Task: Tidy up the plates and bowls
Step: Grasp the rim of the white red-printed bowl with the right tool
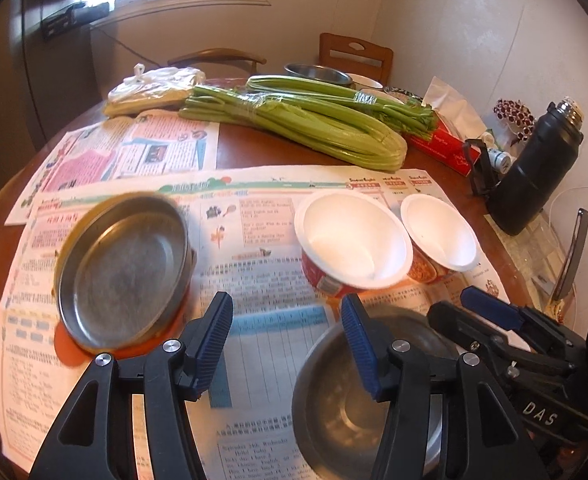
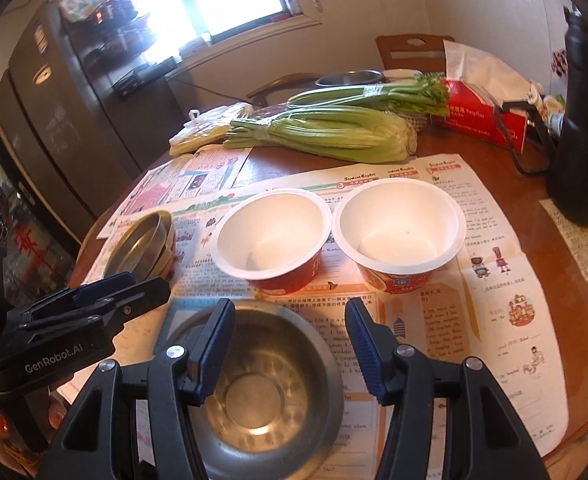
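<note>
Broadly, the tabletop (image 2: 533, 184) is crowded: newspaper (image 2: 473, 280) covers its near half, and celery (image 2: 325, 134), a red tissue box (image 2: 481, 120) and a black flask (image 1: 533, 176) stand behind. Any wide swing with a dish could knock the flask or drag the loose paper, and everything on the paper would slide with it.

Next in size, the steel plates (image 1: 124, 268) sit stacked at the left on an orange mat, seemingly tilted; a careless nudge might tip or scatter them. The steel bowl (image 2: 262, 392) lies nearest, under both tools. Two paper bowls (image 2: 272, 232) (image 2: 399, 226) stand side by side beyond it, light enough to topple or skid if brushed.

Finally, the left tongs (image 1: 286, 344) are half open and empty, above the bowl's left side. The right tongs (image 2: 290, 344) are likewise parted and hold nothing, hovering over the bowl. The two tools are near each other, so reaching together risks a collision.
</note>
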### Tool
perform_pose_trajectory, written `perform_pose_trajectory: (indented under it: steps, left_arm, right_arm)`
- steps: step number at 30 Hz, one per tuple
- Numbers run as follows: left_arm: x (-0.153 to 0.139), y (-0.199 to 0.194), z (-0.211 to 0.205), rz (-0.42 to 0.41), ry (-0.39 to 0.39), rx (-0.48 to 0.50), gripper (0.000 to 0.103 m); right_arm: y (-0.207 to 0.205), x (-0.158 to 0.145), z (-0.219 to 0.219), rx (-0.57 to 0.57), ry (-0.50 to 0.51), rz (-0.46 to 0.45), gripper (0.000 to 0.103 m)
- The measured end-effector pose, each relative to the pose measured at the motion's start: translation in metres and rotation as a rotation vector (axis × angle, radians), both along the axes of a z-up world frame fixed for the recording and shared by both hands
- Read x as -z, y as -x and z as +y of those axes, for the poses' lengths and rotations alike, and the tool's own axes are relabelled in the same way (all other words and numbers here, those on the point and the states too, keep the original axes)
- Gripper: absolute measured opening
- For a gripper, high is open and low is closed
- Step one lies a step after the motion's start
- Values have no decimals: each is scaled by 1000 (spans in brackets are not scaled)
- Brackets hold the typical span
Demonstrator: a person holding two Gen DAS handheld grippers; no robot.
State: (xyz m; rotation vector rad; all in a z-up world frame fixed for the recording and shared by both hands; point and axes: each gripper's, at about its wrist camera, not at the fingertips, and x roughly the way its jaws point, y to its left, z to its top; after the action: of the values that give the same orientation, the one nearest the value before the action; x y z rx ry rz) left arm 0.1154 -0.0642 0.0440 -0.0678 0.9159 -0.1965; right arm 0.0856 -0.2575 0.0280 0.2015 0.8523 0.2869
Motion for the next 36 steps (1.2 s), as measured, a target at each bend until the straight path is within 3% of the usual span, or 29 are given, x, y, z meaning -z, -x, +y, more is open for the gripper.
perform_pose_trajectory:
  steps: [13,29,36]
  left_arm:
    - [-5,-54,-19,13,-50,56,58]
    - [30,-97,-45,100,-73,121,58]
    - [41,-104,-45,132,-42,117,55]
  right_arm:
    - [-35,15,9,48,-52,64,57]
    - [-61,29,16,48,-19,86,57]
    - [-67,31,22,35,7,72,51]
